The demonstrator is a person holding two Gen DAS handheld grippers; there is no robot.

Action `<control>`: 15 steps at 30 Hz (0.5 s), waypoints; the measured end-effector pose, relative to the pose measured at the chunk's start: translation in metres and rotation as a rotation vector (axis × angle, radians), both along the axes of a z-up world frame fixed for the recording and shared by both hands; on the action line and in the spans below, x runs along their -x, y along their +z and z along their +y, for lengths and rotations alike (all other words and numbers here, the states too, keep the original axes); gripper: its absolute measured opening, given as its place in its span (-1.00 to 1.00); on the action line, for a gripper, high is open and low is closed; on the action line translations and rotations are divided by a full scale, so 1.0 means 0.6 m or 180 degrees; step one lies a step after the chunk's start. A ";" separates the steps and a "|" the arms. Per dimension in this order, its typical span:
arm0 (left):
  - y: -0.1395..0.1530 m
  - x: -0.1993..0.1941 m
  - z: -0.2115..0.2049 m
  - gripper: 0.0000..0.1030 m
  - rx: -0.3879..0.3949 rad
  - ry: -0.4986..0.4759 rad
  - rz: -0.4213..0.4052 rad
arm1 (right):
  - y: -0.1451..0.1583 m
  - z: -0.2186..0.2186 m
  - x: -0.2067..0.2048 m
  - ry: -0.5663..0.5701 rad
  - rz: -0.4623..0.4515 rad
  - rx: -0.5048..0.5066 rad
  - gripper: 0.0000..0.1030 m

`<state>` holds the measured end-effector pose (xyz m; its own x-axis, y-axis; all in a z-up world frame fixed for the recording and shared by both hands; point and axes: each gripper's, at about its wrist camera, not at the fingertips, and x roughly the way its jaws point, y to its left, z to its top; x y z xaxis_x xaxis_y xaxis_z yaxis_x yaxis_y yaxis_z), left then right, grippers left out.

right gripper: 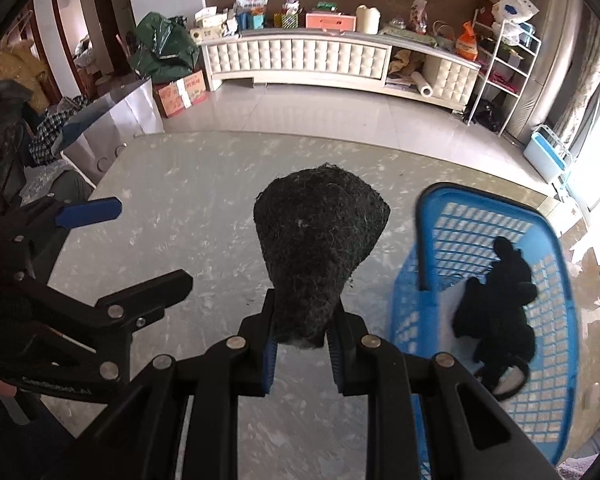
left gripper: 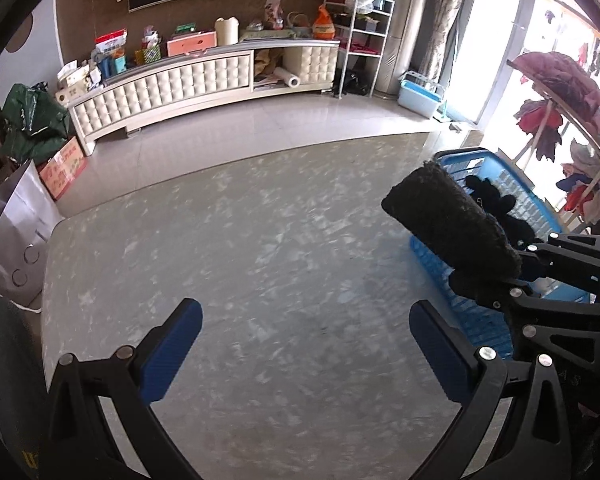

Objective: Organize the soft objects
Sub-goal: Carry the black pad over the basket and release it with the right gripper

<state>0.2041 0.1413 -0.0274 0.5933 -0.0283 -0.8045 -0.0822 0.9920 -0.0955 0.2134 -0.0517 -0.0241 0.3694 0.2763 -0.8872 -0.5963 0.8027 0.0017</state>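
Note:
My right gripper [right gripper: 302, 340] is shut on a dark grey fuzzy soft object [right gripper: 320, 248], held up over the grey marbled table [right gripper: 204, 208]. To its right stands a blue plastic basket [right gripper: 428, 232] with a black soft item [right gripper: 500, 304] lying inside. In the left wrist view my left gripper [left gripper: 306, 344] stands open over bare table [left gripper: 260, 240], nothing between its blue pads [left gripper: 172, 356]. There the fuzzy object [left gripper: 452, 224] hangs in the right gripper [left gripper: 512, 276] at the near edge of the basket [left gripper: 540, 208]. The left gripper [right gripper: 152, 244] shows at the left of the right wrist view.
A white paper bag [left gripper: 16, 240] stands at the table's left edge. Beyond the table are a tiled floor, a long white cabinet [left gripper: 180, 84] loaded with boxes, a cardboard box [left gripper: 64, 168] and a rack of clothes [left gripper: 560, 92] at the right.

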 end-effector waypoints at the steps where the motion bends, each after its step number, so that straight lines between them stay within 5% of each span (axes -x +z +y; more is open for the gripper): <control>1: 0.005 -0.001 -0.007 1.00 -0.0025 -0.0006 -0.0027 | 0.006 -0.007 0.001 -0.0019 -0.0023 -0.0007 -0.61; 15: 0.068 -0.029 -0.105 1.00 0.0217 -0.0082 -0.0269 | 0.041 -0.106 0.034 -0.0207 -0.0322 -0.0062 -0.61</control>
<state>0.2215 0.0783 0.0135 0.6573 -0.0973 -0.7474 -0.0455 0.9847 -0.1683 0.1929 -0.1152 0.0007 0.4744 0.2656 -0.8393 -0.5409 0.8402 -0.0399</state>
